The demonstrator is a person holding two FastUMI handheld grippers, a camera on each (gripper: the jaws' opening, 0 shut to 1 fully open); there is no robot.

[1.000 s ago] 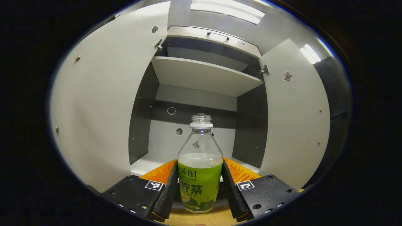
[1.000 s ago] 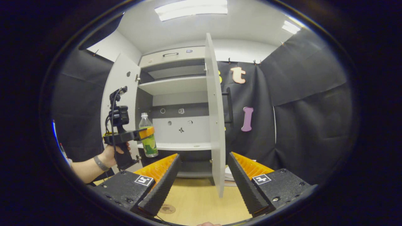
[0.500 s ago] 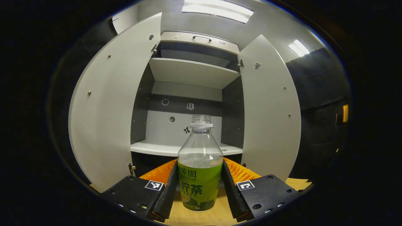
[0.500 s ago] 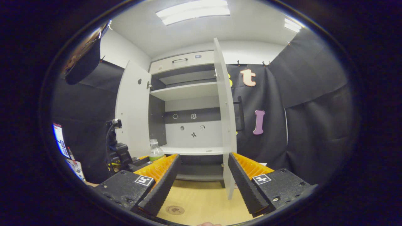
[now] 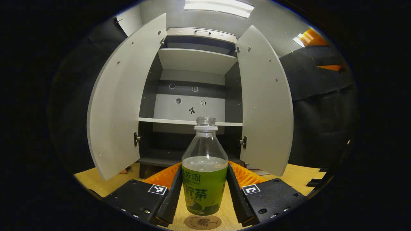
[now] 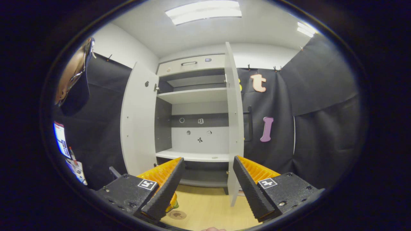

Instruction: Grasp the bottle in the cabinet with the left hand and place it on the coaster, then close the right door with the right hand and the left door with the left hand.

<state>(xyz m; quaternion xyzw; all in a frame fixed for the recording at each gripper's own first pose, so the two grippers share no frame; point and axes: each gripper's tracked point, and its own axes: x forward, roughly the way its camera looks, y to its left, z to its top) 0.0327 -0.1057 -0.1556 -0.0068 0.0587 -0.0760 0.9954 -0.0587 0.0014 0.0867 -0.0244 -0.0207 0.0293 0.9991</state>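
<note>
I saw the pale wooden surface [image 5: 298, 175] before the open grey cabinet [image 5: 196, 61]; my left tongs [image 5: 204, 189] clamped the green-labelled clear plastic bottle [image 5: 204, 179] above the round brown coaster [image 5: 203, 222], right tongs [image 6: 205, 187] gaping, empty.

- left gripper view sits low over the table [image 5: 298, 175], facing the open cabinet [image 5: 196, 61] head-on
- right gripper view faces that cabinet [image 6: 192, 94] from its right, tilted upward
- both share the cabinet shelves
</note>
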